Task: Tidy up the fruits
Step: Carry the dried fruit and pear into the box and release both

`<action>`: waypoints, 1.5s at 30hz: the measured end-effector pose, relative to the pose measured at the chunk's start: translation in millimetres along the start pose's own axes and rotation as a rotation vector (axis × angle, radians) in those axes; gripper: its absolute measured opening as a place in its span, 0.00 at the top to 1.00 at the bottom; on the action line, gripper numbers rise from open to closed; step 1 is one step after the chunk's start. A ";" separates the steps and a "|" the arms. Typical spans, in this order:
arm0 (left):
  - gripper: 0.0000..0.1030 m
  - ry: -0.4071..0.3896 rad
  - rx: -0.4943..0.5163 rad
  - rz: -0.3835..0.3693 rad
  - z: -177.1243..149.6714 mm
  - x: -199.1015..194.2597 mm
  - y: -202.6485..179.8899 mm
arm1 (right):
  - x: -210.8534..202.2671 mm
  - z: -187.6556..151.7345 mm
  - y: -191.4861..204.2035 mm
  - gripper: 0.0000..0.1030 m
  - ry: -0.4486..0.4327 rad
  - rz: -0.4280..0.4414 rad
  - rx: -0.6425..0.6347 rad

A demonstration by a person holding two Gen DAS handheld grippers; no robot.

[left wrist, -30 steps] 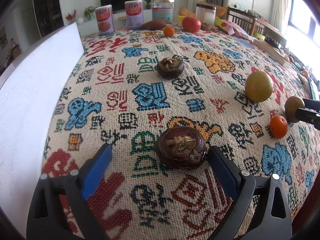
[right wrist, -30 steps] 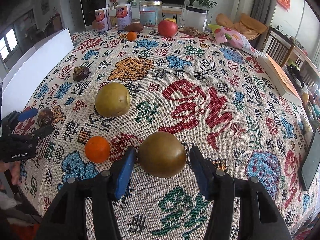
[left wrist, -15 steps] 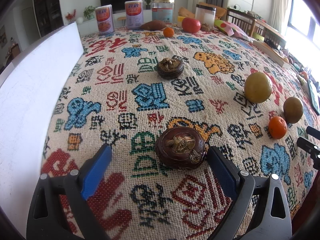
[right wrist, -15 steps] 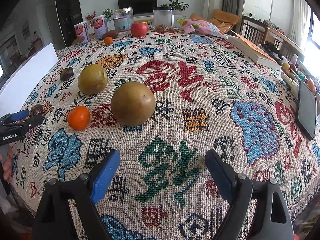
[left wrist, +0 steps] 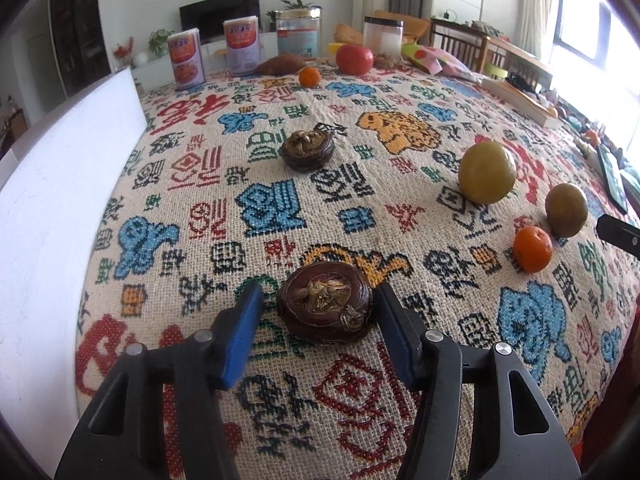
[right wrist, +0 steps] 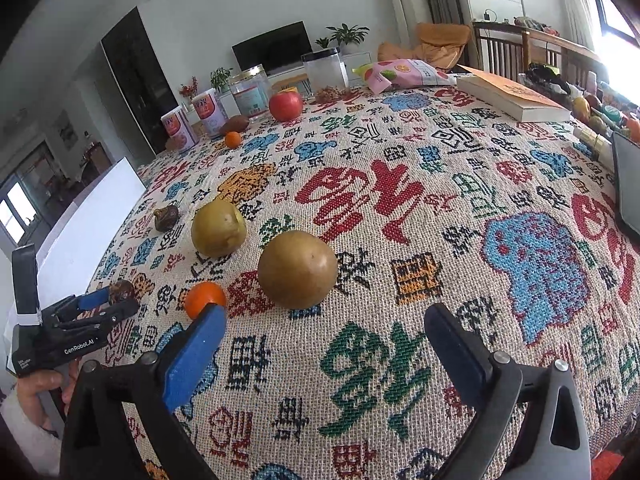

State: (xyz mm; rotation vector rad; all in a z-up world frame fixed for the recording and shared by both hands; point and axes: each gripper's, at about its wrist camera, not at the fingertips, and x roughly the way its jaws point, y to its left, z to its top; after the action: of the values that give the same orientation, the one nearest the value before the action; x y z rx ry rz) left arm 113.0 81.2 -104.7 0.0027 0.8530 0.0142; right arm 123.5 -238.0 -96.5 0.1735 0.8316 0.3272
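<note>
The left gripper (left wrist: 320, 316), angled down at the counter (left wrist: 360, 184), is closing around a dark brown fruit (left wrist: 325, 306); the right gripper (right wrist: 320, 344) is opening, empty.

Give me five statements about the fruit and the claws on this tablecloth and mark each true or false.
1. A dark brown water chestnut lies between the closing pads of the left claw. True.
2. The right claw grips the brown pear. False: the pear lies ahead of its opening pads, untouched.
3. The small orange touches the red apple. False: the apple sits far off by the jars.
4. A second water chestnut lies further up the cloth. True.
5. The book stands upright. False: it lies flat.
</note>
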 end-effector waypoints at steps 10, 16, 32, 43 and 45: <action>0.55 0.019 -0.106 -0.087 -10.4 -20.2 14.0 | 39.6 16.4 9.4 0.52 0.050 0.025 0.046; 0.55 -0.017 -0.173 -0.207 -10.4 -81.7 24.0 | -4.4 18.7 29.3 0.53 -0.010 0.031 -0.009; 0.55 -0.040 -0.576 0.084 -54.5 -207.7 221.3 | -12.9 -7.3 351.1 0.52 0.280 0.629 -0.547; 0.40 0.033 -0.629 0.305 -74.4 -168.7 266.2 | 49.4 -28.8 461.6 0.51 0.324 0.502 -0.693; 0.25 -0.010 -0.622 0.321 -66.6 -173.6 260.1 | 43.3 -14.1 453.8 0.46 0.259 0.501 -0.634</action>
State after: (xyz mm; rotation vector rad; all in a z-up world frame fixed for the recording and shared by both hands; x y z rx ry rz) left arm -54.3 338.7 -15.6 -0.4435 0.8029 0.5798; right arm 41.8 202.4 -10.1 -0.2665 0.8939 1.0829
